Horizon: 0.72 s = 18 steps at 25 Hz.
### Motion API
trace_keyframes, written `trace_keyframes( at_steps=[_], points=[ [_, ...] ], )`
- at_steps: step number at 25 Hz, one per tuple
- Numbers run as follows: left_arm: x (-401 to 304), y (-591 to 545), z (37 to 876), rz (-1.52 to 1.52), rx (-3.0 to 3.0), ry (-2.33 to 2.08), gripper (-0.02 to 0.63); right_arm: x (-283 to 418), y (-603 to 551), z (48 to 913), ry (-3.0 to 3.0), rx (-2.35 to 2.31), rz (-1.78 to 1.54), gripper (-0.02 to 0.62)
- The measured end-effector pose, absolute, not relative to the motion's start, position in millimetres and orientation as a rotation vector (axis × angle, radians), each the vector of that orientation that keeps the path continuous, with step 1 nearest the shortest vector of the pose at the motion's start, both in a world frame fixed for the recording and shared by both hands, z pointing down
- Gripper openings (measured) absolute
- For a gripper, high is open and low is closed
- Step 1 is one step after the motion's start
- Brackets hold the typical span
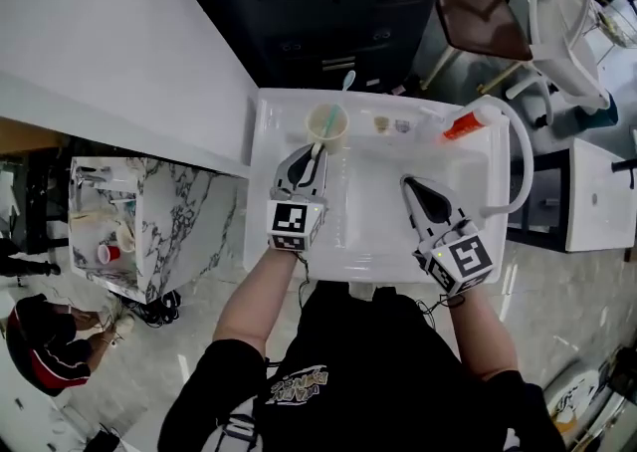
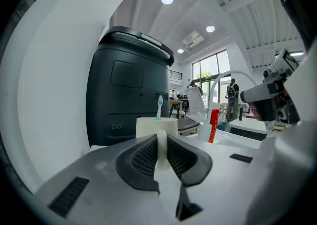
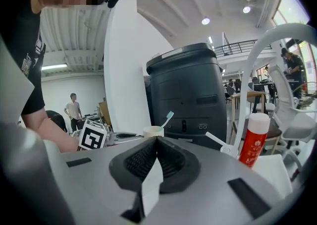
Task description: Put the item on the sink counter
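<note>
Now: cup gripped by its handle

Left gripper is clamped on the cup's handle. The cup, with a toothbrush inside, is at the rear left of the sink counter. Right gripper has its jaws pressed together, empty. A toothpaste tube lies at the rear right.

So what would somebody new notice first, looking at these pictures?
Probably the cream cup with a pale blue toothbrush in it, at the back left of the white sink, its handle pinched by the left gripper. Next, the red-and-white tube standing at the back right, beside the curved white faucet.
</note>
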<state>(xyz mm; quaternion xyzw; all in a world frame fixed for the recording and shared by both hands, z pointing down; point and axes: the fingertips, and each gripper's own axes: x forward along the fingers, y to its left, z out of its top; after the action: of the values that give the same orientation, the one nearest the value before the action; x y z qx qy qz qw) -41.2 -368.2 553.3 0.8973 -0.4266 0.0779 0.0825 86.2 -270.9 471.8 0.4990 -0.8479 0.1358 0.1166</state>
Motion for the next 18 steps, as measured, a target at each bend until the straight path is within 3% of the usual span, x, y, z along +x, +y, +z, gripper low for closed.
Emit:
trace_keyframes(
  at_steps=[18],
  points=[
    [-44.9,-424.5,615.7,0.279,2.674,-1.265,0.041,95.6,-283.0,498.8,-2.361,1.575,0.491,0.054]
  ],
)
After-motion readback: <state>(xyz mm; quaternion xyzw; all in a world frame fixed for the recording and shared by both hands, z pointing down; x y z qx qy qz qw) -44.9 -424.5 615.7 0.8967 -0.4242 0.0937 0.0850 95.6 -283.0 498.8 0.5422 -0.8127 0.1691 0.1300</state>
